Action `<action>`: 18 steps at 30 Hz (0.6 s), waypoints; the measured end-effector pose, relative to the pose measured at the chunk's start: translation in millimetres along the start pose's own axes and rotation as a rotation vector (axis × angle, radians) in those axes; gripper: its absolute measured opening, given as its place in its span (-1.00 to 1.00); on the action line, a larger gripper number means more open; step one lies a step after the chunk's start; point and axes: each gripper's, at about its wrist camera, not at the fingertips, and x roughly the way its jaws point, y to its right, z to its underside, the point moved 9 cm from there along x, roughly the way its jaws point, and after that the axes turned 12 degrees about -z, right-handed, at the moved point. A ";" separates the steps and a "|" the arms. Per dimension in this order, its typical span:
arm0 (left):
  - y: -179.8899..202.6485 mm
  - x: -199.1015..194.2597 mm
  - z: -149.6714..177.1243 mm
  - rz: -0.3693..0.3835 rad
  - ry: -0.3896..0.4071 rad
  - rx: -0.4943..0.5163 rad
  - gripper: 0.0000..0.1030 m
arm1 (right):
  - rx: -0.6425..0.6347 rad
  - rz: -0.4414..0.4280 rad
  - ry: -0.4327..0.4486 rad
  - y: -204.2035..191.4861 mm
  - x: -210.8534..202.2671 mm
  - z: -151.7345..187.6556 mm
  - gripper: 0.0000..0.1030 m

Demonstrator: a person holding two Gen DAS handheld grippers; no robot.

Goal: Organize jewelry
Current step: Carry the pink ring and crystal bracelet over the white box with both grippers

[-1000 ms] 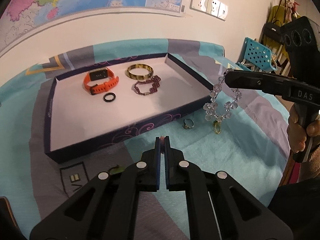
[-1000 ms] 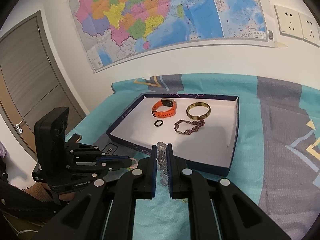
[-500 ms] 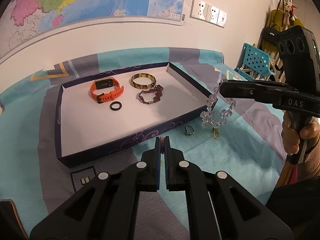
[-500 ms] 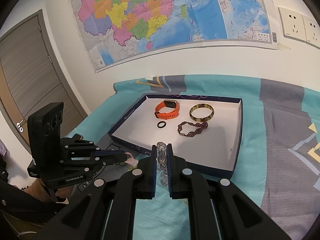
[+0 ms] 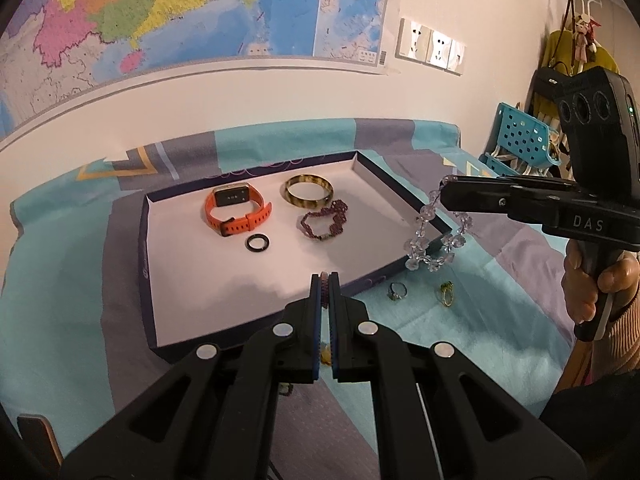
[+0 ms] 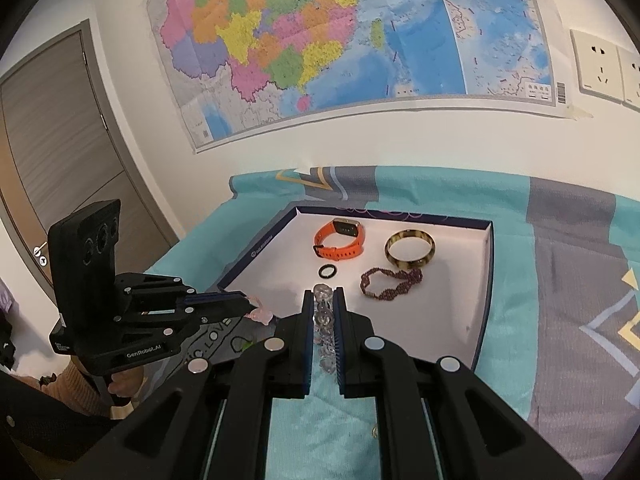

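So there's a shallow dark blue box with a white inside sitting on a teal and grey patterned cloth, pushed up near a wall with a big coloured map on it. Inside the box: an orange watch toward the back, a gold-and-dark bangle right next to it, a dark purple beaded bracelet just in front of the bangle, and a small black ring in front of the watch. The right gripper has its jaws pinched narrow on a clear crystal bracelet, which hangs down in a loop off the tips, above the box's near right corner and clear of the cloth. From the right wrist view you can see the beads squeezed between the two fingers. The left gripper is closed right down on something small and pinkish, a bit of pink beading sticking out past the tips in the right wrist view; can't tell exactly what it is. It's held over the near edge of the box. Two small rings lie loose on the cloth just outside the box's front edge: a silver-looking ring and a gold ring with a green stone, near each other but not touching.
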 end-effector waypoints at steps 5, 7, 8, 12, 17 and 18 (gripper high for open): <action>-3.5 2.3 -5.5 -0.010 0.007 -0.001 -0.93 | 0.003 -0.004 0.008 2.3 5.1 -7.9 -0.85; -5.7 4.6 -7.5 -0.014 0.006 -0.004 -0.93 | 0.009 -0.008 0.011 4.4 7.5 -11.3 -0.85; -6.8 6.0 -8.7 -0.016 0.006 -0.006 -0.93 | 0.011 -0.009 0.012 5.7 8.7 -12.9 -0.85; -9.6 11.4 -11.7 -0.023 0.003 -0.010 -0.93 | 0.019 -0.005 0.011 11.6 14.6 -17.7 -0.85; -14.1 18.1 -14.9 -0.030 -0.002 -0.015 -0.93 | 0.035 0.000 0.004 20.7 22.0 -21.1 -0.85; -14.9 19.8 -15.2 -0.034 -0.004 -0.014 -0.93 | 0.038 0.001 0.003 21.8 23.1 -21.5 -0.85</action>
